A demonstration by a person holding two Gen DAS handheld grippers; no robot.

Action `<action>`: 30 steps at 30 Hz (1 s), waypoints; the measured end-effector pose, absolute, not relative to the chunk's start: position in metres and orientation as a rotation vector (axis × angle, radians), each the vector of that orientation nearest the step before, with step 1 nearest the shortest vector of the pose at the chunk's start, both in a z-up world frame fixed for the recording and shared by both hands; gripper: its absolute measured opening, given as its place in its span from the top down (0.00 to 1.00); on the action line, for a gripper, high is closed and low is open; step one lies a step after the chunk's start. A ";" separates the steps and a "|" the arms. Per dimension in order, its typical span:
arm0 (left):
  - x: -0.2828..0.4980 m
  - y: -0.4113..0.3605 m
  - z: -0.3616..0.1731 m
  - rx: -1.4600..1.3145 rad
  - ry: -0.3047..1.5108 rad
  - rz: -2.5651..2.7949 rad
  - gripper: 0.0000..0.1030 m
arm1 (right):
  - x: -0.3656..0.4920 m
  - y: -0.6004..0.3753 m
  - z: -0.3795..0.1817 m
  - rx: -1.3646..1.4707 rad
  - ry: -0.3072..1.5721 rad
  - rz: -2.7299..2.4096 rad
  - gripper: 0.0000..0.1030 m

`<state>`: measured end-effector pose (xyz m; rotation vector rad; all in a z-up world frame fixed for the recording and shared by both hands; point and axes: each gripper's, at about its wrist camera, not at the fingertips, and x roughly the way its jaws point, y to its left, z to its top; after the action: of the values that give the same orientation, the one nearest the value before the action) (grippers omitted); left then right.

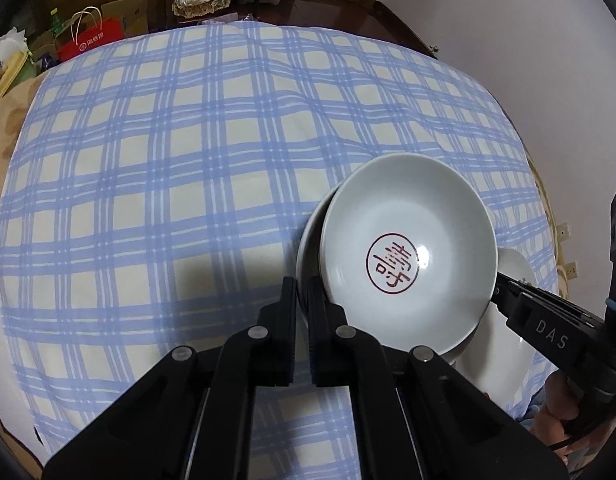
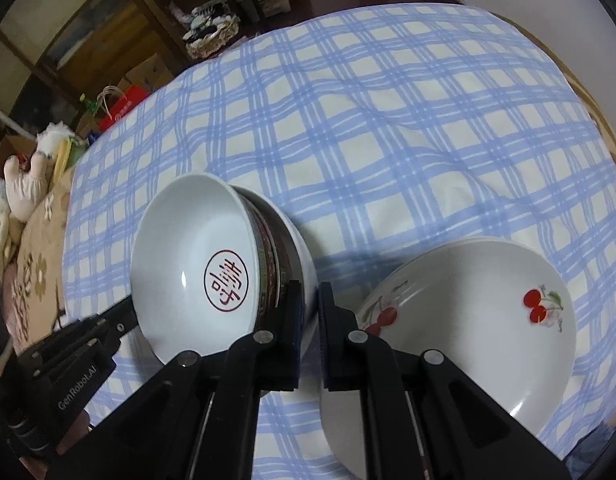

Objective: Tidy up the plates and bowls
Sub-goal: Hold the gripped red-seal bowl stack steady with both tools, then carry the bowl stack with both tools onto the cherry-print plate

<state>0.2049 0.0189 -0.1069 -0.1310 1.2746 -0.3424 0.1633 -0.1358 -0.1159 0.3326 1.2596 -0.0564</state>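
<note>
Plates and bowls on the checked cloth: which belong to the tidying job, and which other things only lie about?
Job:
- white bowl with red round seal, on stacked bowls
- white cherry-printed plates

Lying about:
- red paper bag
- wicker basket
- plush toy

1. The left gripper is matte black plastic, with two flat rectangular fingers on angular linkage arms.
2. Round silver pivot pins sit at the linkage joints.
3. The right gripper has the same black build and silver pins.
4. Its body carries pale "DAS" lettering.
5. The left gripper's side reads "GenRobot.AI", near small screws.
</note>
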 end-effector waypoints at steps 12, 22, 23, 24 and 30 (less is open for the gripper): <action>0.205 0.017 -0.104 -0.139 1.293 -0.349 0.97 | 0.158 -0.135 -0.110 0.336 1.253 -0.071 0.91; 0.203 0.015 -0.097 -0.129 1.273 -0.365 0.97 | 0.153 -0.140 -0.104 0.347 1.245 -0.064 0.91; 0.202 0.015 -0.094 -0.133 1.265 -0.369 0.97 | 0.153 -0.141 -0.102 0.352 1.239 -0.064 0.91; 0.203 0.015 -0.093 -0.135 1.265 -0.370 0.97 | 0.153 -0.142 -0.100 0.352 1.237 -0.062 0.91; 0.199 0.011 -0.075 -0.121 1.240 -0.382 0.97 | 0.147 -0.146 -0.082 0.365 1.210 -0.067 0.91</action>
<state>0.1991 0.0106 -0.0745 -0.1212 1.2395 -0.3818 0.1465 -0.1463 -0.0823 0.3651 1.2100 -0.0672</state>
